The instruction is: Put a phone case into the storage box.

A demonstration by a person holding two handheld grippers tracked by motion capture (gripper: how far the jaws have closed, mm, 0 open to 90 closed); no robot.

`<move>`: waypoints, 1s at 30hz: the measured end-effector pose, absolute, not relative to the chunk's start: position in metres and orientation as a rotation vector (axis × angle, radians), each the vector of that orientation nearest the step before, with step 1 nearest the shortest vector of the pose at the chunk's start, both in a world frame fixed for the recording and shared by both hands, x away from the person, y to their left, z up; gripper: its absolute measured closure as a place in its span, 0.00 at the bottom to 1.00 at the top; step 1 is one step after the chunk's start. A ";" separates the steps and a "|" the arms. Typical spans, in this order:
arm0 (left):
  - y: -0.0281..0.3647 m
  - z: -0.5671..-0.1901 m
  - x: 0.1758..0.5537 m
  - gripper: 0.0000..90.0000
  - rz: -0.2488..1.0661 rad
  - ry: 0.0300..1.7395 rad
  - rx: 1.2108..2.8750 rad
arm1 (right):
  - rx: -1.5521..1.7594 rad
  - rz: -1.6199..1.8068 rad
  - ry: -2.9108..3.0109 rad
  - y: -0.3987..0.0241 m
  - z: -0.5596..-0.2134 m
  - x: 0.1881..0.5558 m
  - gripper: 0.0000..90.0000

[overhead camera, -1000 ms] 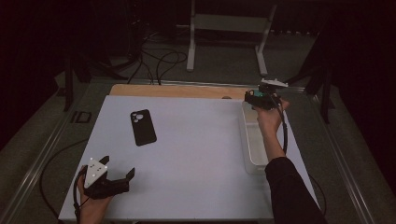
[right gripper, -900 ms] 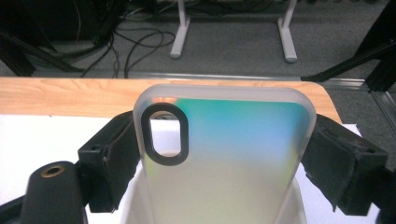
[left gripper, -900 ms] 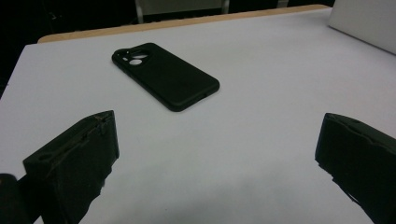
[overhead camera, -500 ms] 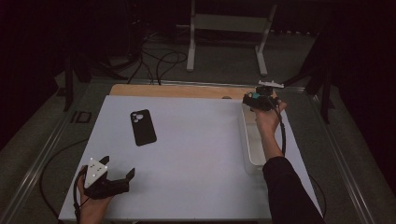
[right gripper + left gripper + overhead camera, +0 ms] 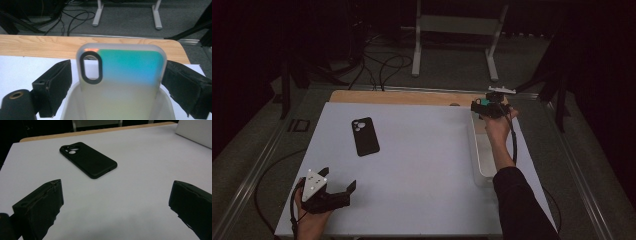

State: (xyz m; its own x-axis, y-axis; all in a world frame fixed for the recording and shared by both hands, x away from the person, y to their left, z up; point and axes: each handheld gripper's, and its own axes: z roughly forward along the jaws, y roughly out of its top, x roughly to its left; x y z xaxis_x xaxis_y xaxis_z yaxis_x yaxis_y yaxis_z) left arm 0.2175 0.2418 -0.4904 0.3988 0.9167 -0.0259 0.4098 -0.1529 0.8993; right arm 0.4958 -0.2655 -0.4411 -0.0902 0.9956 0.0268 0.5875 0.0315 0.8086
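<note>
An iridescent teal phone case (image 5: 125, 72) stands upright in the far end of a white bin (image 5: 67, 105), between the jaws of my right gripper (image 5: 120, 75). The jaws have just been opening. A gap shows at the left pad (image 5: 60, 82), and the right pad sits close to the case's edge. From above, the right gripper (image 5: 484, 106) hovers over the bin's (image 5: 482, 150) far end. A black phone case (image 5: 365, 136) lies flat, back up, on the white mat. My left gripper (image 5: 337, 182) rests open near the mat's front left corner, facing the black case (image 5: 88, 160) with nothing between its jaws.
A wooden table edge (image 5: 402, 97) runs behind the white mat (image 5: 422, 165). Beyond it, cables and a metal stand (image 5: 417, 45) sit on the dark floor. The bin's corner (image 5: 195, 131) shows at the upper right of the left gripper view.
The right hand has shifted slightly left over the bin's far end. The left gripper and the black case have stayed put.
</note>
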 end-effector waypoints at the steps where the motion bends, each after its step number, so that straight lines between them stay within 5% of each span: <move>1: 0.242 -0.490 0.218 0.00 0.697 1.163 1.743 | 1.609 0.912 1.738 -0.266 -0.441 0.496 0.10; 30: 0.240 -0.490 0.217 0.00 0.703 1.159 1.750 | 1.342 1.077 1.858 -0.261 -0.397 0.435 0.09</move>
